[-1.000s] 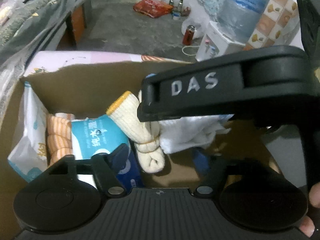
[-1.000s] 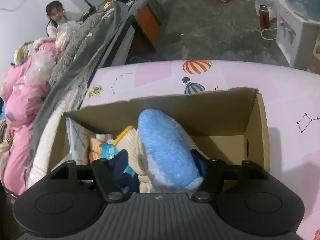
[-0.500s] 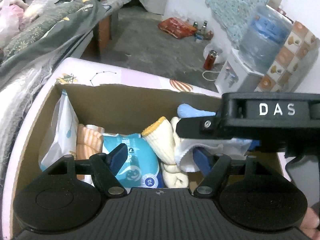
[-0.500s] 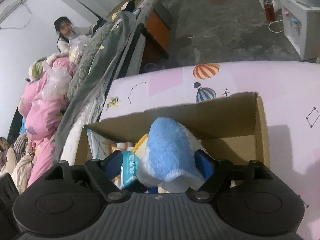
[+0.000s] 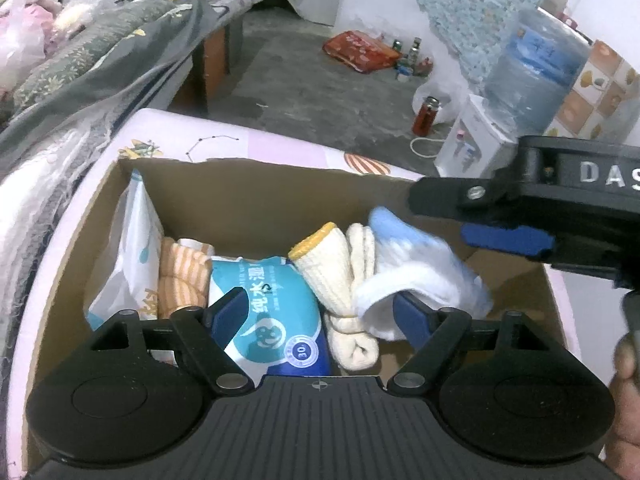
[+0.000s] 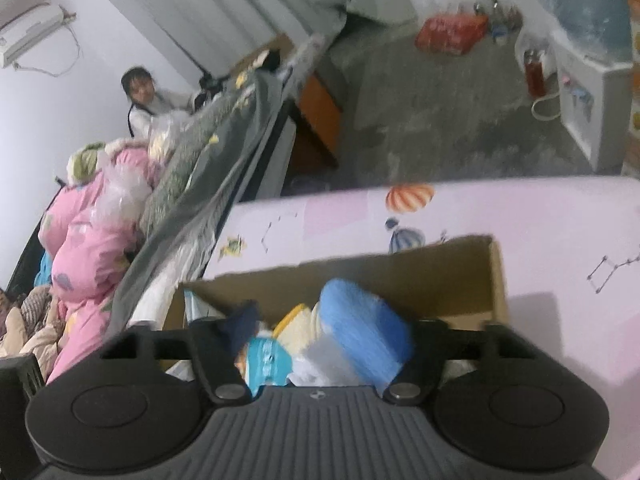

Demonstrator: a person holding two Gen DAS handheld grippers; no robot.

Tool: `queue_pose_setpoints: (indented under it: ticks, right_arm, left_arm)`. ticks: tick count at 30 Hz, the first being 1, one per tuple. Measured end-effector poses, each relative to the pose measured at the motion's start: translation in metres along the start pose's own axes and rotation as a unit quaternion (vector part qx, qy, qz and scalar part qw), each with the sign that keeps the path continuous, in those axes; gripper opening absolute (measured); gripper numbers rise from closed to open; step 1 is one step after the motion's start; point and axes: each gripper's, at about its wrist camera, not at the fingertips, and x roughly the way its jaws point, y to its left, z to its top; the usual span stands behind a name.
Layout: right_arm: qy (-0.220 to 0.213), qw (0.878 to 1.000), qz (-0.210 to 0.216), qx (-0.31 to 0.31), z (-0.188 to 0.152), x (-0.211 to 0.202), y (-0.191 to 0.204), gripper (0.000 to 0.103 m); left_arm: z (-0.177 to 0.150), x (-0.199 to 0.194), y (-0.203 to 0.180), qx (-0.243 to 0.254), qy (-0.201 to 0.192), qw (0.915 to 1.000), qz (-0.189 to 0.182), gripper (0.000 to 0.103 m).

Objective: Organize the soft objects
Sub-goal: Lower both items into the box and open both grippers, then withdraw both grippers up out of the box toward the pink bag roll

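A cardboard box (image 5: 256, 196) sits on the pink sheet. In it lie a white tissue pack (image 5: 132, 248), an orange striped cloth (image 5: 182, 276), a blue wipes pack (image 5: 276, 312), a knotted cream sock (image 5: 340, 280) and a blue-and-white plush cloth (image 5: 416, 264). My left gripper (image 5: 320, 316) is open and empty above the box's near side. My right gripper (image 5: 508, 236) is open and lifted clear of the plush cloth, at the box's right. In the right wrist view, the right gripper (image 6: 320, 336) looks down on the plush cloth (image 6: 360, 328) in the box (image 6: 400, 276).
The pink printed sheet (image 6: 540, 232) spreads around the box. A bed with grey bedding (image 5: 80, 64) stands to the left. A water dispenser (image 5: 500, 120) stands on the concrete floor far right. A person (image 6: 140, 96) sits behind piled pink bedding (image 6: 92, 248).
My right gripper has opened, left the plush cloth in the box and pulled back up to the right. My left gripper has risen, so more of the box shows.
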Motion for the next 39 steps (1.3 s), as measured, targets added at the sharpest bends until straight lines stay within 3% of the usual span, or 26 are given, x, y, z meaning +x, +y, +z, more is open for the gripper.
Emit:
queue_pose_setpoints:
  ticks: [4, 13, 18, 22, 27, 39]
  right_arm:
    - [-0.015, 1.000, 0.007, 0.003, 0.002, -0.008, -0.006, 0.065]
    - [0.002, 0.999, 0.032, 0.020, 0.003, -0.002, -0.010, 0.065]
    - [0.033, 0.998, 0.055, 0.020, 0.004, 0.018, -0.008, 0.065]
    - [0.064, 0.996, 0.062, 0.009, 0.003, 0.042, 0.001, 0.065]
    - [0.089, 0.996, 0.031, -0.008, -0.002, 0.065, 0.004, 0.065]
    - [0.129, 0.990, 0.022, 0.049, -0.008, 0.082, -0.029, 0.066]
  left_arm:
    - [0.002, -0.004, 0.004, -0.015, -0.006, 0.9999, 0.002, 0.080]
    - [0.005, -0.013, 0.026, -0.083, -0.031, 0.9959, 0.020, 0.080]
    - [0.007, -0.013, 0.039, -0.116, -0.034, 0.9922, 0.032, 0.080]
    - [0.006, -0.010, 0.043, -0.115, -0.024, 0.9921, 0.044, 0.079]
    - [0.004, -0.008, 0.045, -0.118, -0.020, 0.9921, 0.038, 0.079]
    - [0.000, -0.004, 0.041, -0.113, -0.004, 0.9930, 0.034, 0.080]
